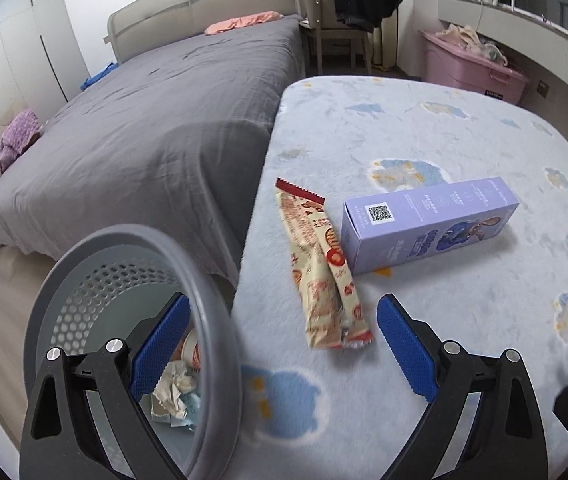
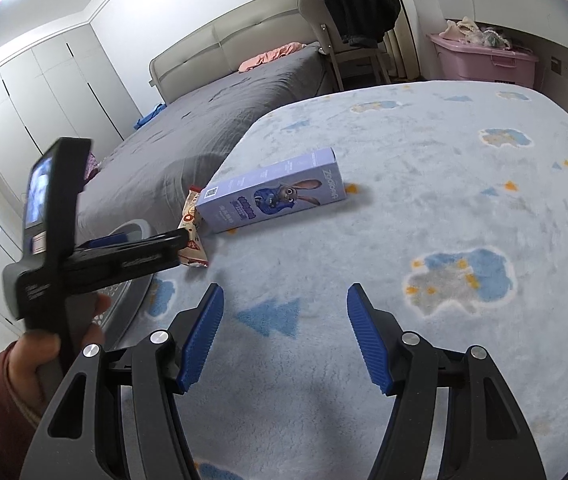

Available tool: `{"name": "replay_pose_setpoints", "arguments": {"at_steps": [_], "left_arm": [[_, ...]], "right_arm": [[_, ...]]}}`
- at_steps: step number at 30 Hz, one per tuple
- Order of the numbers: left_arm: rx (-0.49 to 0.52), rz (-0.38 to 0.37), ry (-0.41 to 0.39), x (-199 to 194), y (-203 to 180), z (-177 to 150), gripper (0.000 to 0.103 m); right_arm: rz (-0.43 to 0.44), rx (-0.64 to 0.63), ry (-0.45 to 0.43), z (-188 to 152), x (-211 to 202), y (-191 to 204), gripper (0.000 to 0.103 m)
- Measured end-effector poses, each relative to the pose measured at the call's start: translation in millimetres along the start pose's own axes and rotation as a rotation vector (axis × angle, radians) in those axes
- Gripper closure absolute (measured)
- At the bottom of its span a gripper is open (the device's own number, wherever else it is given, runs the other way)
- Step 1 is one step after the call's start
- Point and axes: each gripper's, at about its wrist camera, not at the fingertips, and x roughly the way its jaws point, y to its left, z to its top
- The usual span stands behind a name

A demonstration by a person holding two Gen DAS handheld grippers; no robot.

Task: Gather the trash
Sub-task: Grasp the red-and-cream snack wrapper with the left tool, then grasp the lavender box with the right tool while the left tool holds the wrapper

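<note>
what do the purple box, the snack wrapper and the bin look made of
Purple box: likely matte printed cardboard, with crisp folded edges.
Snack wrapper: thin glossy plastic film, with crinkles and a serrated end.
Bin: grey moulded plastic, probably, with a perforated wall.

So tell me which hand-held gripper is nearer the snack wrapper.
Left. The left hand-held gripper hangs open just short of the snack wrapper, beside the bin. The right hand-held gripper is open farther back on the blanket.

Both wrist views angled down, close over rug [image 1: 423, 140]; share purple box [image 2: 272, 194], probably wrapper [image 1: 323, 268].
</note>
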Motion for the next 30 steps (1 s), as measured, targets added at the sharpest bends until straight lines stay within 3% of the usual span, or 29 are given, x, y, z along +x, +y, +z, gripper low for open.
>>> {"name": "replay_pose_setpoints", "arguments": {"at_steps": [12,18,21,22,23,30], "left_arm": [[-0.014,-0.038,0.024,29,-5,10,0.012],[-0.016,-0.071,0.067,42,-3,9,0.036],[-0.033,-0.128,0.079,42,0,9,0.056],[-0.026,-0.142,0.077,40,-1,9,0.068],[-0.019,-0.144,0.077,38,-1,9,0.075],[-0.023,-0.133,0.034,21,8,10,0.075]], "right_arm": [[0.001,0.012,0.017,-1,5,-7,0.041],[-0.001,0.009,0.037,-3,11,-6,0.041],[-0.006,0.007,0.042,-3,13,-5,0.041],[-0.007,0.008,0.043,-3,14,-5,0.041],[-0.007,0.008,0.044,-2,14,-4,0.041],[-0.017,-0.016,0.044,1,15,2,0.041]]}}
